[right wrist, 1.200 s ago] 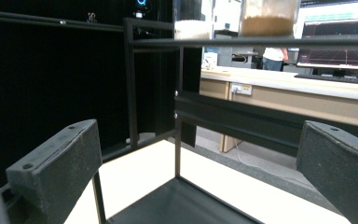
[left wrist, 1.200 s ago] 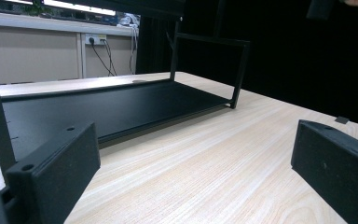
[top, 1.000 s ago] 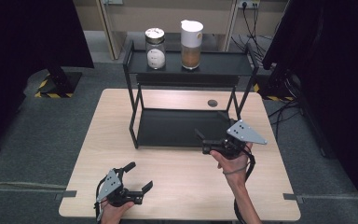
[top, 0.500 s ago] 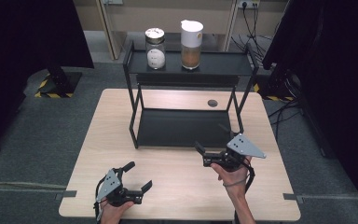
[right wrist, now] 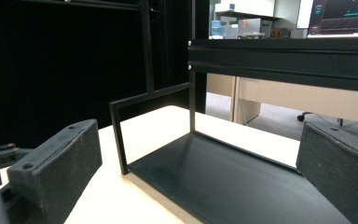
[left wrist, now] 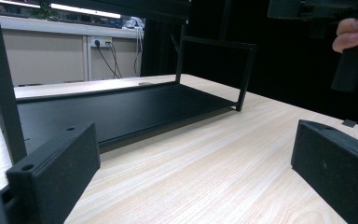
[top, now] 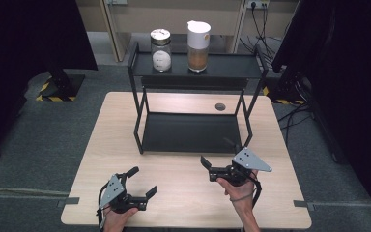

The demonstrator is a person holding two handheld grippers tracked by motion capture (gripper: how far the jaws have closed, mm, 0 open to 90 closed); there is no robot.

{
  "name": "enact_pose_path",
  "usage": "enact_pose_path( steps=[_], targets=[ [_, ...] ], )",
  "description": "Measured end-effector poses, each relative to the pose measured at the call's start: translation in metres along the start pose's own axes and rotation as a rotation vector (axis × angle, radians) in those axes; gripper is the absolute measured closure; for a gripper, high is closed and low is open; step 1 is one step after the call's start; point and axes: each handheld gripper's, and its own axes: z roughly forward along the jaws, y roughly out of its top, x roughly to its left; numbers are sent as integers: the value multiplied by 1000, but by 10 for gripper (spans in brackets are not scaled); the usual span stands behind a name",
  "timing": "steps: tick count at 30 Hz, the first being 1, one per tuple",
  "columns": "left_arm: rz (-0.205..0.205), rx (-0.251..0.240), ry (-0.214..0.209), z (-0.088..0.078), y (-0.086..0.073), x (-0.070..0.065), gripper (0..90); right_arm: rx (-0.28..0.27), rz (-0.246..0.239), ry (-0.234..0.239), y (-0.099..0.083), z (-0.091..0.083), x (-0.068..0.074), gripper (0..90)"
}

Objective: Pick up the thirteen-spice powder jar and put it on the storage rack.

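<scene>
From the high view I can't read the white label on the clear glass jar point(top: 161, 50), nor identify the small dark round thing point(top: 220, 106) near the table's far edge. The bottom edge crops my forearms. The black metal rack's point(right wrist: 279, 51) top shelf hides its load in the right gripper view.

The table point(top: 183, 188) is pale wood-grain laminate with a smooth matt finish, the rack point(top: 193, 133) matt black metal, and the gripper pads point(left wrist: 56, 175) are rough black plastic.
</scene>
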Motion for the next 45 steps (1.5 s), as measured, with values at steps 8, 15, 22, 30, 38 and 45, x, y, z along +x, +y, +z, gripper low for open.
enact_pose_path(
  steps=[8,15,22,30,38,45],
  targets=[
    [2,0,2,0,0,-1,6,16,10,12,-13,-3,3,3],
    [2,-3,7,0,0,0,6,13,14,21,-24,-5,5,3],
    [10,-9,18,-2,1,0,6,21,20,27,-34,-1,5,4],
    [16,-15,27,-3,1,1,6,35,16,28,-39,2,5,4],
    [18,-14,27,-2,1,1,6,38,17,31,-40,2,5,4],
    [15,-18,31,-4,1,1,6,39,18,30,-40,2,5,3]
  ],
)
